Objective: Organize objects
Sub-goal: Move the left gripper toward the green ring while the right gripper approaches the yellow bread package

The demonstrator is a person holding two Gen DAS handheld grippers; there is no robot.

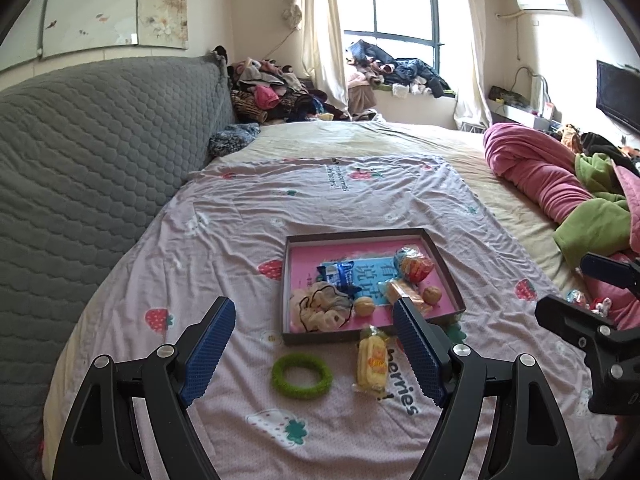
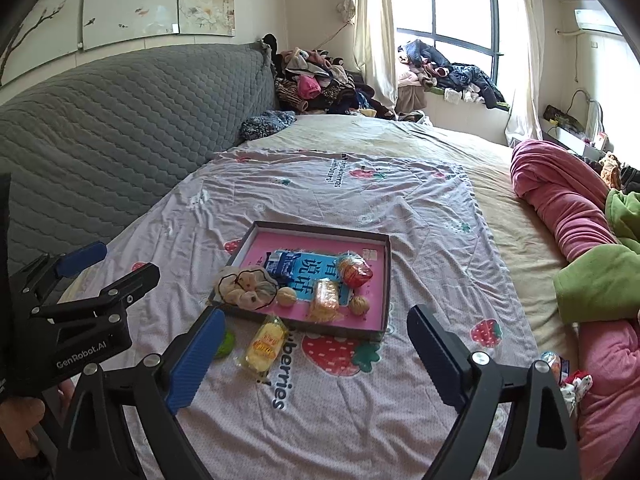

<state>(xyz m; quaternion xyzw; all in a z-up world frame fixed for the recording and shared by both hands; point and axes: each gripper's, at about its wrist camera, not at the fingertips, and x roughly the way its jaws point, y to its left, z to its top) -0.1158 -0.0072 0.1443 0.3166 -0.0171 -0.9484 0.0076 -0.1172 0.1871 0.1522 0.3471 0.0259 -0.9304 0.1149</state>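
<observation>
A shallow dark tray with a pink floor lies on the bed. It holds a blue packet, a red-orange snack bag, an orange packet, two walnuts and a white scrunchie. In front of the tray lie a green ring and a yellow snack packet. My left gripper is open and empty just above the ring and yellow packet. My right gripper is open and empty, near the tray's front edge.
The strawberry-print sheet covers the bed. A grey quilted headboard runs along the left. Pink and green blankets are heaped on the right, with small wrapped items beside them. Clothes are piled at the far end.
</observation>
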